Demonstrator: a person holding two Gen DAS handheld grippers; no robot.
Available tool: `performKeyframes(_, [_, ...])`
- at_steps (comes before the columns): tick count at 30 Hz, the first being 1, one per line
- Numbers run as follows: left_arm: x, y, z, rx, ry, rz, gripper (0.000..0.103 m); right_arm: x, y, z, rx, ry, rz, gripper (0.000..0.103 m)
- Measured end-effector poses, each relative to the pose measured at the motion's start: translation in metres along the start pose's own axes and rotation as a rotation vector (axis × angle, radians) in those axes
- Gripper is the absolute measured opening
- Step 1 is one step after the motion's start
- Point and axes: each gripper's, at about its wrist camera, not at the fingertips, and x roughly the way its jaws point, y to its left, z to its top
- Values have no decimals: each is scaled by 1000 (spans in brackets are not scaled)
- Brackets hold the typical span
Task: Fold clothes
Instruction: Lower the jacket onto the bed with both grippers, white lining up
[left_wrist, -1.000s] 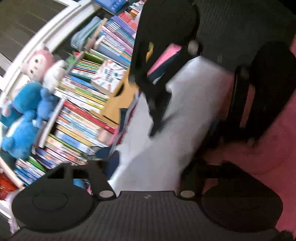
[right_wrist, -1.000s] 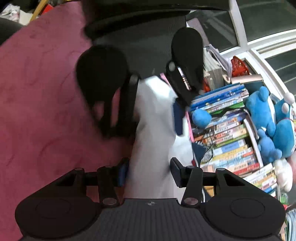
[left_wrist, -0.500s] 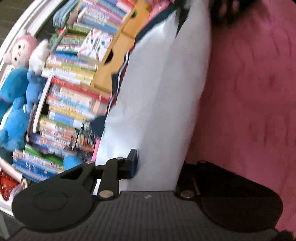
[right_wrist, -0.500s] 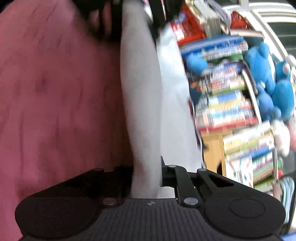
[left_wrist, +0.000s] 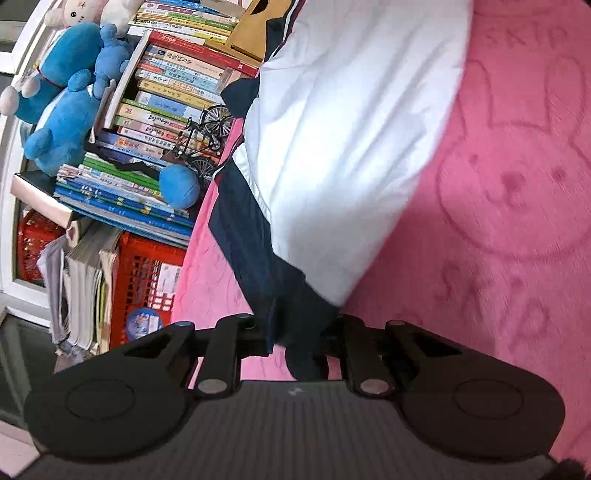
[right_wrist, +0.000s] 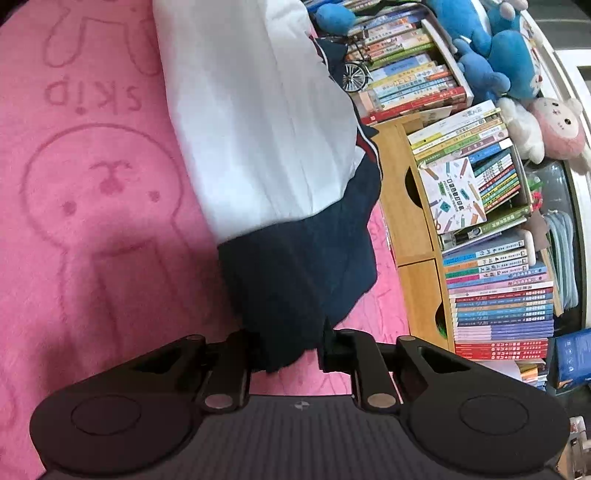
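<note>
Between both pairs of tongs we hold the white-and-navy garment (left_wrist: 343, 122), spread across the pink rabbit-print blanket (left_wrist: 517, 192). A second ago the tongs stood apart around the cloth; now the left tongs (left_wrist: 299, 345) are clamped on a navy end and closing further. The right tongs (right_wrist: 291, 350) also pinch navy fabric, though their jaws are easing open. We judge the garment secured for the next fold. Stacked books (left_wrist: 162, 107), a model bicycle (left_wrist: 201, 144), blue plush toys (left_wrist: 66, 96) and a red crate (left_wrist: 147, 280) crowd one edge, limiting clearance there.
</note>
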Motion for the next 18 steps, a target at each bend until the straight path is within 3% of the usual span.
performKeyframes(3, [-7, 4, -9, -60, 17, 34, 34, -11, 1, -17, 58, 62, -12, 27])
performKeyframes(5, [-13, 14, -17, -138, 36, 47, 51, -24, -1, -33, 163, 97, -22, 34])
performKeyframes(7, [-22, 29, -26, -234, 59, 37, 76, -37, -5, -47, 290, 122, -35, 48])
performKeyframes(9, [-32, 46, -33, -350, 76, -3, 78, -53, -11, -53, 427, 110, -56, 67])
performKeyframes(11, [-43, 63, -36, -467, 65, -41, 79, -70, -21, -51, 583, 54, -60, 75])
performKeyframes(13, [-54, 77, -32, -546, 23, -53, 90, -81, -33, -43, 740, -30, -26, 92])
performKeyframes(15, [-63, 90, -22, -627, -31, -61, 96, -89, -44, -32, 883, -118, 34, 100])
performKeyframes(18, [-62, 111, -2, -762, -86, -141, 97, -87, -57, -4, 1052, -238, 162, 102])
